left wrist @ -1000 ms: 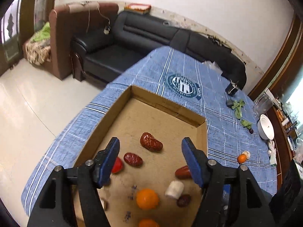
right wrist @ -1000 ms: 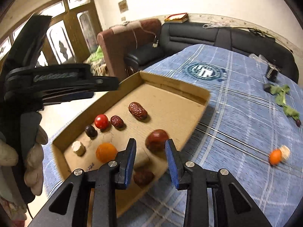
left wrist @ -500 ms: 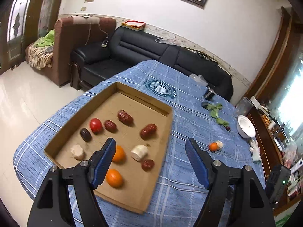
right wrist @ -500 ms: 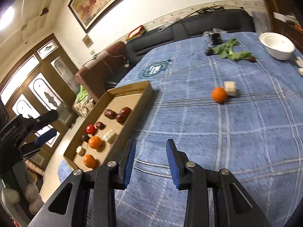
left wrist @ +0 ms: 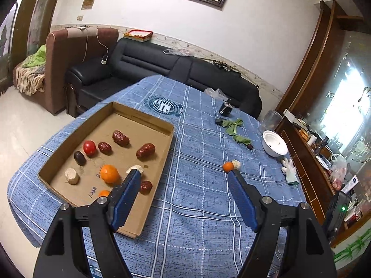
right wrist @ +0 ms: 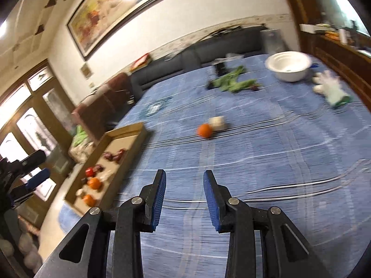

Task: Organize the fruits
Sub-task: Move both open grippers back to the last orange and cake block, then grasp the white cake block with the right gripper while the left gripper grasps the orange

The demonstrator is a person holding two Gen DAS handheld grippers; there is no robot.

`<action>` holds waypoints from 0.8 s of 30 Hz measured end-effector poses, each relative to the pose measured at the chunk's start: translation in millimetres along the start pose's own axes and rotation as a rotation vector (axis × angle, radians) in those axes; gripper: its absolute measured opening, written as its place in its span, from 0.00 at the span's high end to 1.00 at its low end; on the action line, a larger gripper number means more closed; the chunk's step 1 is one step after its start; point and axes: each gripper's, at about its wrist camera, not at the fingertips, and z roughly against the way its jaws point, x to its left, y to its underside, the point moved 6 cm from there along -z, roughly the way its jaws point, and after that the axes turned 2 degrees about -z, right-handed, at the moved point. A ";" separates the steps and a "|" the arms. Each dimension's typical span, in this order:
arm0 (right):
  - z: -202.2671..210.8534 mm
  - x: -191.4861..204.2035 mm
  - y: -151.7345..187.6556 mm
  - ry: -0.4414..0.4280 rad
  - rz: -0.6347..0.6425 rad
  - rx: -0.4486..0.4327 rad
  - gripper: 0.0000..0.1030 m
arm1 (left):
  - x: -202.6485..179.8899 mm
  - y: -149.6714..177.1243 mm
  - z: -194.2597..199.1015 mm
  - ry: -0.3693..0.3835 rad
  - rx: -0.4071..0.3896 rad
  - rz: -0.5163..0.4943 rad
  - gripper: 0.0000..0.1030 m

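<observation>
Both sets of fingers are spread apart and holding nothing right now. My left gripper (left wrist: 184, 173) hangs above the worktop (left wrist: 204, 208), just off the right edge of the cardboard tray (left wrist: 160, 169), fingers wide. My right gripper (right wrist: 184, 176) is also released, gap a bit narrower, over bare blue cloth, and its view is smeared with motion blur, so small stuff is hard to make out there.

The tray already has most of the fruit in it: a red tomato (left wrist: 89, 147), a few wrinkly red dates (left wrist: 120, 138), a dark one (left wrist: 79, 158), an orange (left wrist: 109, 173) near the middle, another orange (left wrist: 104, 193) half hidden behind my left finger, and two pale chunks (left wrist: 71, 175) that I can't identify.

One orange (right wrist: 205, 130) sits out on the cloth, well apart from the tray, with a pale chunk (right wrist: 217, 122) touching or right beside it. In the left view that same orange (left wrist: 228, 166) shows just above my right-hand fingertip.

Further back there's a white bowl (right wrist: 287, 66), some green leaves (right wrist: 231, 82) and a white glove (right wrist: 330, 89).
</observation>
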 end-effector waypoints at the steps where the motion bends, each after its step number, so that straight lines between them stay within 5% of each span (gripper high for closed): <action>1: 2.4 -12.3 -3.0 0.031 -0.009 -0.003 0.64 | -0.7 2.1 -2.9 0.008 0.011 0.003 0.26; 8: -31.1 -52.5 -32.2 0.109 -0.032 0.061 0.64 | -6.9 21.7 -36.4 0.045 0.101 -0.006 0.26; 15: -118.2 -52.0 -71.0 0.061 -0.072 0.164 0.64 | -8.7 37.4 -69.9 0.037 0.175 -0.031 0.26; 24: -192.4 -35.9 -88.8 0.147 -0.009 0.221 0.66 | -5.9 42.1 -94.3 0.029 0.225 -0.046 0.26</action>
